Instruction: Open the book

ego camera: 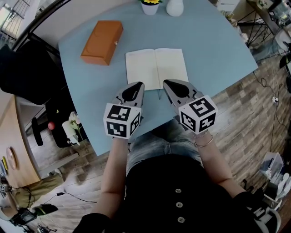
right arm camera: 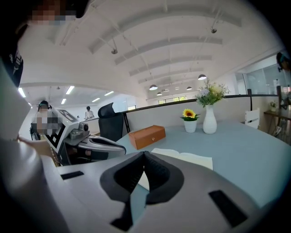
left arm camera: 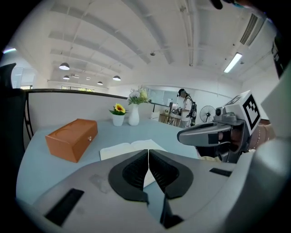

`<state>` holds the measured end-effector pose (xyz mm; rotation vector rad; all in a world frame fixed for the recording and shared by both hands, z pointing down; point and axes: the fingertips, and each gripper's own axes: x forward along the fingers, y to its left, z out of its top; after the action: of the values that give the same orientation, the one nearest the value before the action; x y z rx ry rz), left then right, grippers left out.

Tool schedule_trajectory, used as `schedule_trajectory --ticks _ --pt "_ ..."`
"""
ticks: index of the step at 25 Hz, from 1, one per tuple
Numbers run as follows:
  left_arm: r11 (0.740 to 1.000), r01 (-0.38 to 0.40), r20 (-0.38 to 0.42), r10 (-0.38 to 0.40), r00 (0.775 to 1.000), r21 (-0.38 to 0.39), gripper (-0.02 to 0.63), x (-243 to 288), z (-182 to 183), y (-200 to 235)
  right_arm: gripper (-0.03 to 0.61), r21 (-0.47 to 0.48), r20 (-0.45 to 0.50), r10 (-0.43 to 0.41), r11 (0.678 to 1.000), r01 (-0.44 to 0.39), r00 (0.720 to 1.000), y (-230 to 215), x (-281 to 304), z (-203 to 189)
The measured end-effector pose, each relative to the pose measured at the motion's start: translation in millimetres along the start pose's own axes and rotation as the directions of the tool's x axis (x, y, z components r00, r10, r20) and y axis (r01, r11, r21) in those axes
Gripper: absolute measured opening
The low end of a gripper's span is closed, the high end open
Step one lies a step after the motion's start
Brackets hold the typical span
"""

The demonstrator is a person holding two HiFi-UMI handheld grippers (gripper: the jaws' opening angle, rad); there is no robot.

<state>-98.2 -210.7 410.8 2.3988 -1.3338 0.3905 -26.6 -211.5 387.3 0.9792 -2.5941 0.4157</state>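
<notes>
The book point(ego camera: 156, 68) lies open and flat on the light blue table point(ego camera: 218, 50), showing two blank cream pages with the spine running away from me. It also shows beyond the jaws in the left gripper view point(left arm camera: 132, 148) and in the right gripper view point(right arm camera: 186, 158). My left gripper point(ego camera: 138, 85) hovers just short of the book's near left corner, shut and empty. My right gripper point(ego camera: 167, 83) hovers at the near edge by the spine, shut with nothing in it. A thin ribbon marker point(ego camera: 159, 94) sticks out from the book's near edge between them.
An orange-brown box point(ego camera: 102, 41) with a small clasp lies at the table's far left. A yellow flower pot point(ego camera: 150, 5) and a white vase point(ego camera: 175, 7) stand at the far edge. The table's near edge is right under the grippers, above my lap.
</notes>
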Motion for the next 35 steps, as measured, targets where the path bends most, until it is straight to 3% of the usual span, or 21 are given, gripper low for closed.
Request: schedule_trajectory --ticks 11,18,35 --pt "0.998 0.063 0.066 -0.065 0.996 0.032 0.012 -7 15 -31 0.002 0.018 0.064 -0.022 1.000 0.021 0.998 0 -20 7" --pt "0.992 0.107 0.110 -0.100 0.989 -0.063 0.012 -10 15 -40 0.002 0.035 0.062 -0.025 0.999 0.023 0.998 1 -24 -2" --pt "0.987 0.159 0.060 -0.157 0.986 -0.025 0.012 -13 -4 -69 0.002 0.031 0.090 -0.010 0.999 0.007 0.996 14 -36 -11"
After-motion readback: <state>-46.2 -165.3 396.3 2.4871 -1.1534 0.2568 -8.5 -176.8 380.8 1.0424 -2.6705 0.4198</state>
